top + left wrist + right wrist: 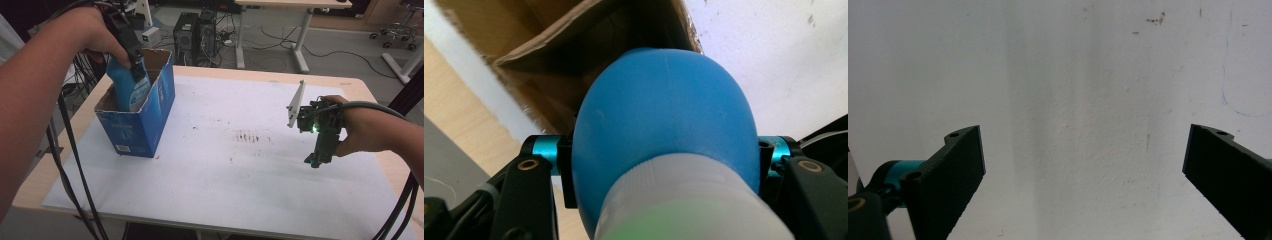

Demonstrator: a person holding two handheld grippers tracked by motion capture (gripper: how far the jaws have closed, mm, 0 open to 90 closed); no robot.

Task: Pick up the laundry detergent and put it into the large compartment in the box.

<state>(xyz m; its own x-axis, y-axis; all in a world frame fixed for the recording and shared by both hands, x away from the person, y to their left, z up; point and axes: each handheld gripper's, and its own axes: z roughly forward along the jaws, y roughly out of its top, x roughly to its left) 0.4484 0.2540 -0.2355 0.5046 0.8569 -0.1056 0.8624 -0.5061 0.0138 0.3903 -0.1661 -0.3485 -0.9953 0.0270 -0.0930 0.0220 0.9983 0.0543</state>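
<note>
1. At the far left of the desk the left gripper hangs over an open-topped blue cardboard box, its jaws pointing down into the box's mouth.
2. Those jaws are closed on a blue plastic bottle with a white cap; in the left gripper view the bottle sits squarely between them, one black jaw pressed against each side of its rounded blue body, the white cap end nearest the camera.
3. From the high view the bottle stands roughly upright, its lower part down inside the box and its upper part above the torn brown rim.
4. I cannot tell whether the bottle's bottom touches the box floor.
5. Beyond the bottle, the left gripper view shows the brown inner walls of the box and the white sheet covering the desk.
6. The right gripper is held over the right side of the desk, well apart from the box and bottle, with a green light glowing on its body.
7. Its jaws are spread wide and hold nothing; in the right gripper view just the stained white sheet lies between them.
</note>
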